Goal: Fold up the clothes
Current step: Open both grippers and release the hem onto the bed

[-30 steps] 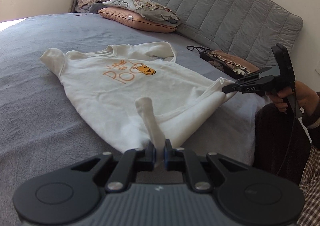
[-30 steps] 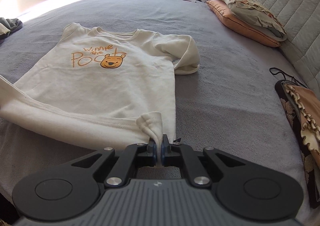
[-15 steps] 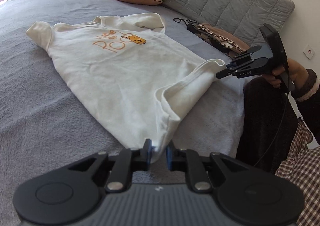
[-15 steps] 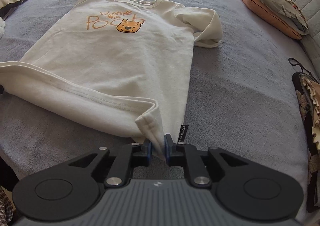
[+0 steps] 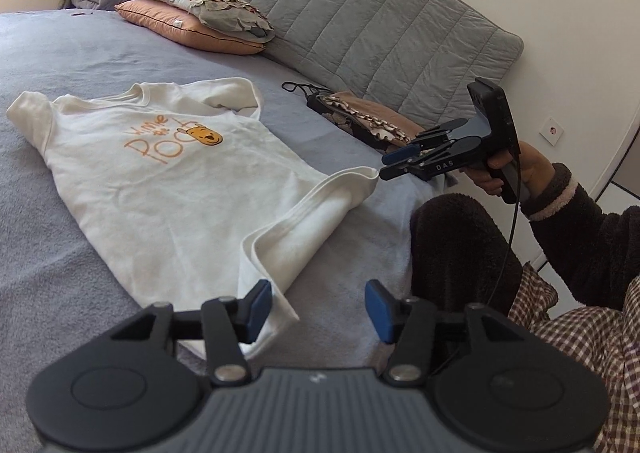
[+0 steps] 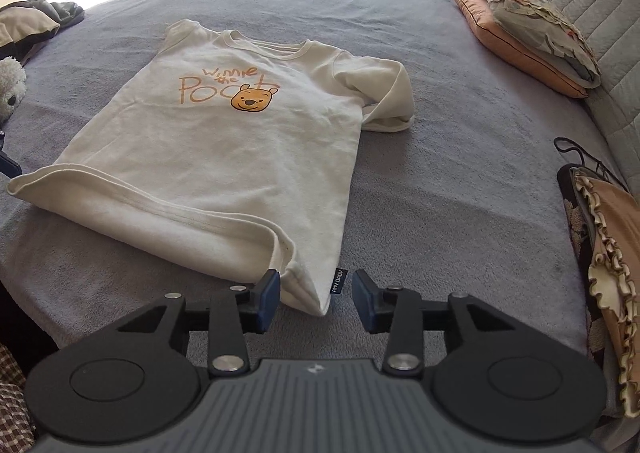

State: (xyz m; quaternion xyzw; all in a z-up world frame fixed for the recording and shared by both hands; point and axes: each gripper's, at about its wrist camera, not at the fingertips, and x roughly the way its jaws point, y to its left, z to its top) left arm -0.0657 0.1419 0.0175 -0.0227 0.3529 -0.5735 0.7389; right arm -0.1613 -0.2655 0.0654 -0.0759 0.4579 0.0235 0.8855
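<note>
I have both tools spread wide with nothing in them: my left tool (image 5: pixel 318 307) sits just off one bottom corner of the cream T-shirt (image 6: pixel 224 141), and my right tool (image 6: pixel 314 299) sits just off the other corner, where a small black label hangs on the side seam. From the left wrist view I can see my right tool (image 5: pixel 382 166) from the side, its blue-padded fingers apart and their tips just beside the hem corner; whether they touch the cloth I cannot tell. The shirt lies face up on the grey bed (image 6: pixel 440 181), its orange bear print (image 6: pixel 253 99) and lettering showing, the collar pointing away from me. Its bottom hem is rolled up into a thick loose fold along the near edge. One sleeve is bent under itself on the side toward the pillows (image 6: pixel 532 33); the other lies flat. A dark ruffled garment (image 6: pixel 600 253) lies well apart near the quilted headboard (image 5: pixel 372 37), and a small plush toy (image 6: pixel 10 91) sits at the far edge of the bed
</note>
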